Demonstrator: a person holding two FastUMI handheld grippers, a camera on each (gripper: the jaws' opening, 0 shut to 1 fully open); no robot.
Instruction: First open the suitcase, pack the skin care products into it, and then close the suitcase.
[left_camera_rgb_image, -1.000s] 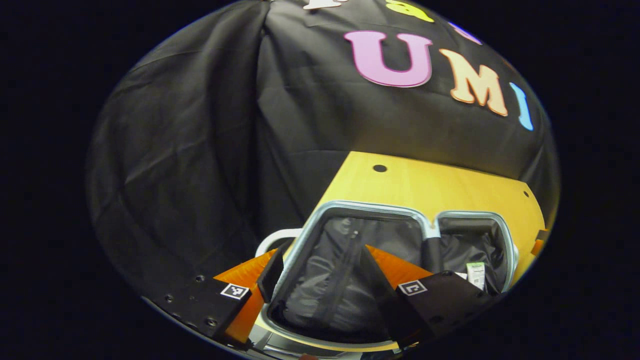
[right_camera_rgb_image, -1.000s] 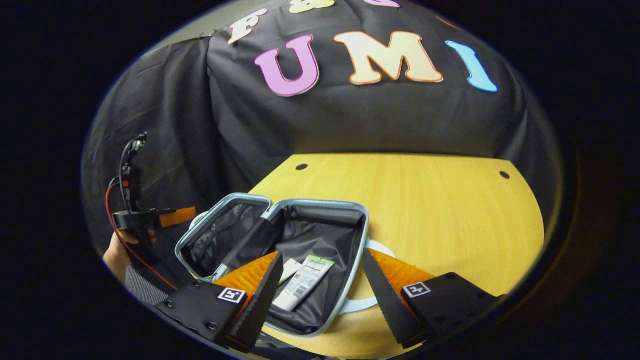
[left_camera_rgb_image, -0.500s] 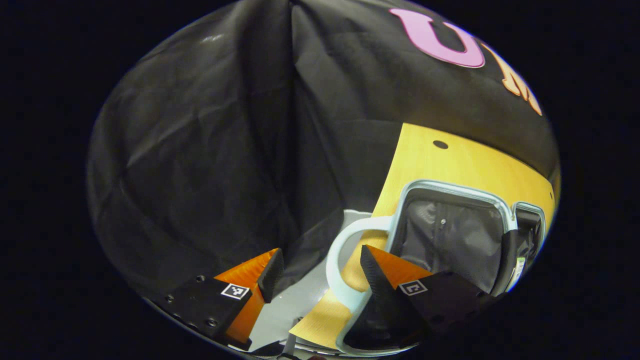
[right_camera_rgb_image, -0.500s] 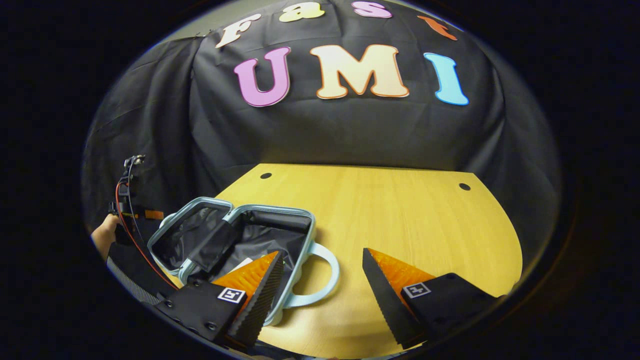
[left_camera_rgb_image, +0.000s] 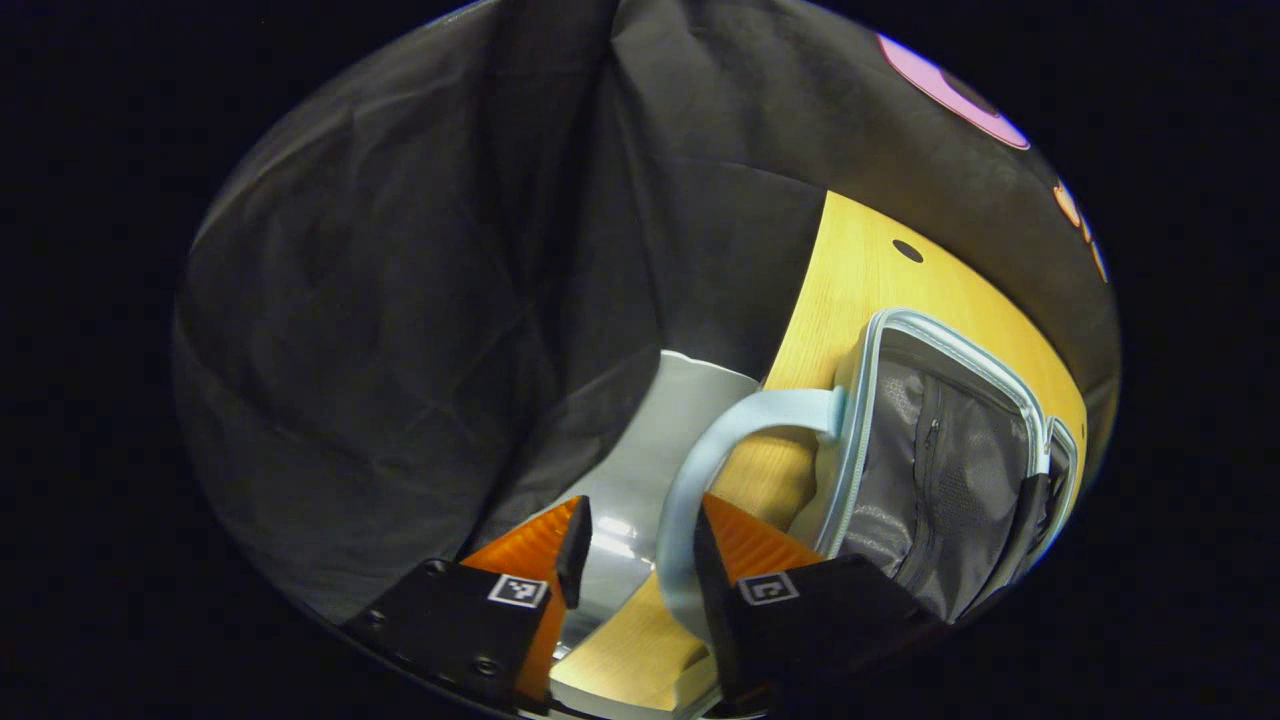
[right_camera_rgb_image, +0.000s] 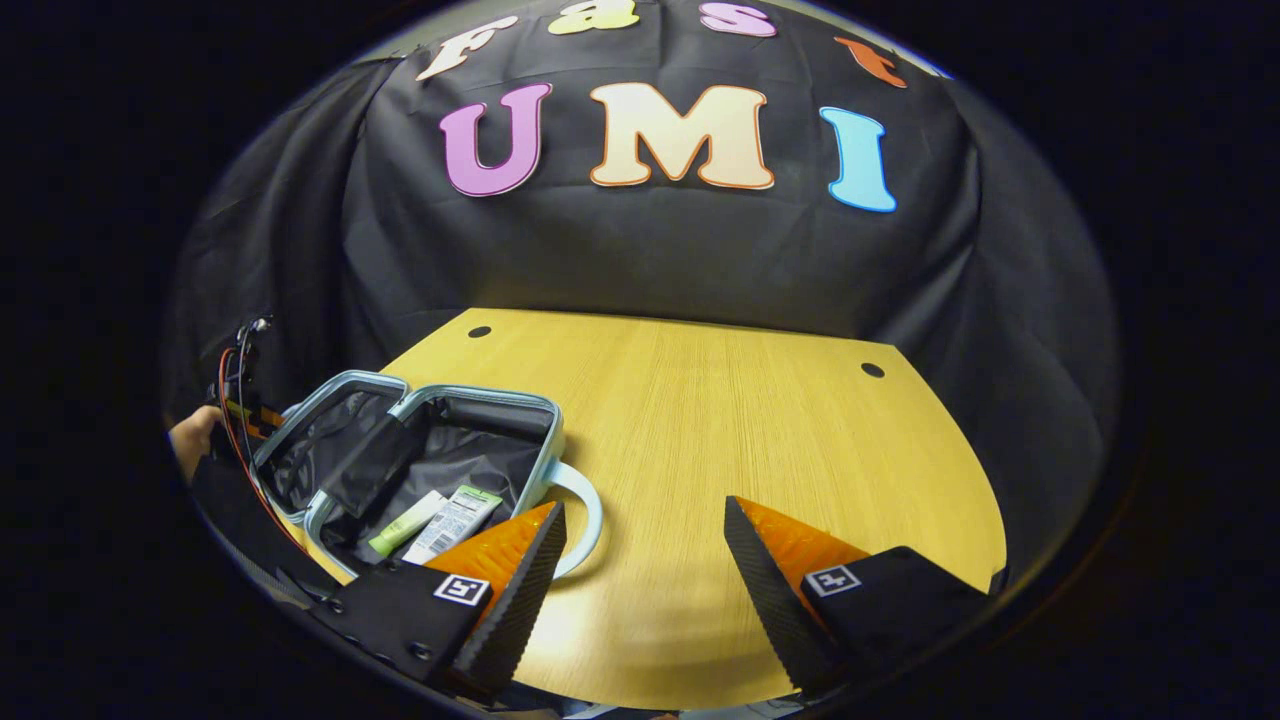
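Observation:
The pale blue suitcase (right_camera_rgb_image: 545, 425) lies open on the left of the wooden table (right_camera_rgb_image: 720, 420), both halves lined in dark fabric. A green tube (right_camera_rgb_image: 405, 524) and a white tube (right_camera_rgb_image: 452, 517) lie inside its right half. My right gripper (right_camera_rgb_image: 642, 510) is open and holds nothing, low over the table just right of the suitcase handle (right_camera_rgb_image: 590, 505). In the left gripper view the lid half (left_camera_rgb_image: 935, 460) stands at the right. Its looped handle (left_camera_rgb_image: 700, 455) runs between the fingers of my left gripper (left_camera_rgb_image: 640, 520). The jaws are narrowed, with a gap left of the handle.
The suitcase sits at the table's left edge (left_camera_rgb_image: 800, 330), and grey floor (left_camera_rgb_image: 650, 440) shows below it. A hand (right_camera_rgb_image: 190, 435) holding the other gripper, with red cables, is at the far left. Bare wood (right_camera_rgb_image: 800, 480) spreads to the right and back.
My left gripper swung from over the lid half out to its handle, and its fingers narrowed around the loop. My right gripper drew back and right, away from the suitcase's inside.

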